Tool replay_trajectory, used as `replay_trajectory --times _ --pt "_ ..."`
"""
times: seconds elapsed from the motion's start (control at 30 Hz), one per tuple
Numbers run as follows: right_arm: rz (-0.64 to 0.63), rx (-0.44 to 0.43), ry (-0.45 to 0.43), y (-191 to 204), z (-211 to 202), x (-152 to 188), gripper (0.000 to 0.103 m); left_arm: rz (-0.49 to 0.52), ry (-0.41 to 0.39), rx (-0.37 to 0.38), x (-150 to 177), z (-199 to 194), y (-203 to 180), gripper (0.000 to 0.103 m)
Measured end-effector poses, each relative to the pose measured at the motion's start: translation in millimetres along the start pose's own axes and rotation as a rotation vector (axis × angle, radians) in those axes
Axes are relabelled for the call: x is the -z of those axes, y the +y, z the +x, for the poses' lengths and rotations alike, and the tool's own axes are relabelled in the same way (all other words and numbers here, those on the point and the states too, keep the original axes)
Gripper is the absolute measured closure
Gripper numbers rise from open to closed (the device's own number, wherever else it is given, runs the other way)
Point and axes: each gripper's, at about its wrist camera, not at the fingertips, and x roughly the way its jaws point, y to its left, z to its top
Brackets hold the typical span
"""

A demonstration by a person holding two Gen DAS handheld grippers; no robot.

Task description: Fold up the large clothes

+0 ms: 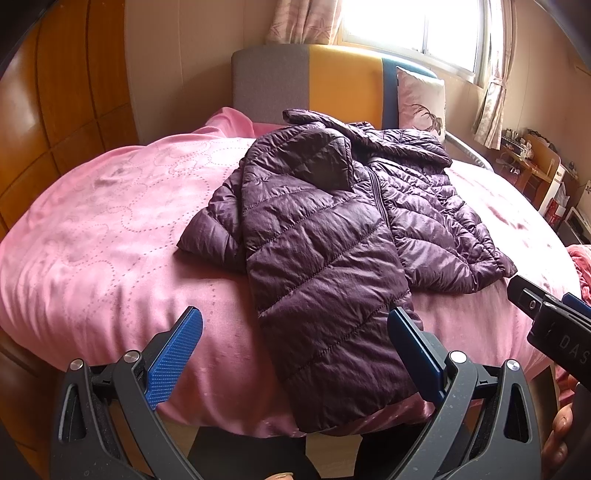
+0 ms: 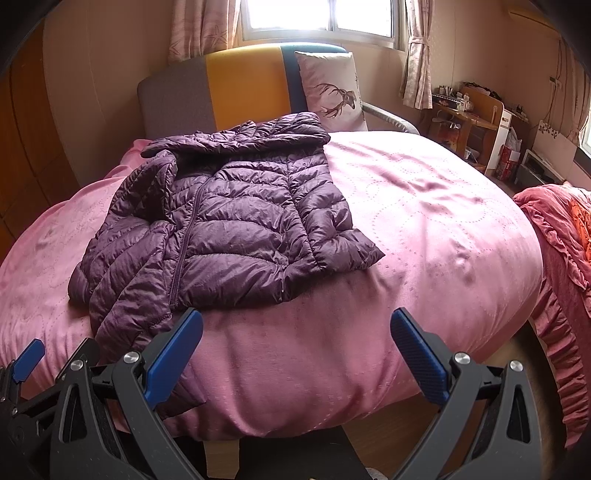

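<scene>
The purple jacket lies on the pink bed, one sleeve reaching between the left gripper's spread fingers. The right gripper, also spread, hovers just right of it.

Pink bedspread covers bed. Grey-yellow-blue headboard far; deer-print pillow leaning against it. Window with curtains behind. Cluttered desk far right.
</scene>
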Motion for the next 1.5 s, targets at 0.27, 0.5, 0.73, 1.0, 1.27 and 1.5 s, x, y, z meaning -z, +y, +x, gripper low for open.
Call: replay_trajectory --times 0.27,0.5,0.73,1.0,1.27,1.5 --pt "0.001 0.000 0.005 -1.0 2.3 0.8 0.002 -0.003 0.011 0.000 0.9 3.5 1.0 0.004" --pt "-0.002 -0.003 0.003 -1.0 3.0 1.2 0.002 -0.003 0.012 0.003 1.2 4.3 1.7 0.004" --pt "-0.002 -0.003 0.005 -1.0 3.3 1.7 0.002 0.000 0.015 0.006 1.7 4.5 0.7 0.004" --pt "0.000 -0.003 0.021 -2.9 9.6 4.8 0.002 0.002 0.032 0.006 3.8 9.9 0.6 0.004" --pt "0.015 -0.013 0.026 -11.4 19.3 3.7 0.002 0.027 0.078 0.063 7.5 28.8 6.4 0.004" --pt "0.066 -0.010 0.053 -39.7 46.3 -10.8 0.002 -0.070 0.151 0.150 13.7 44.6 44.8 0.004"
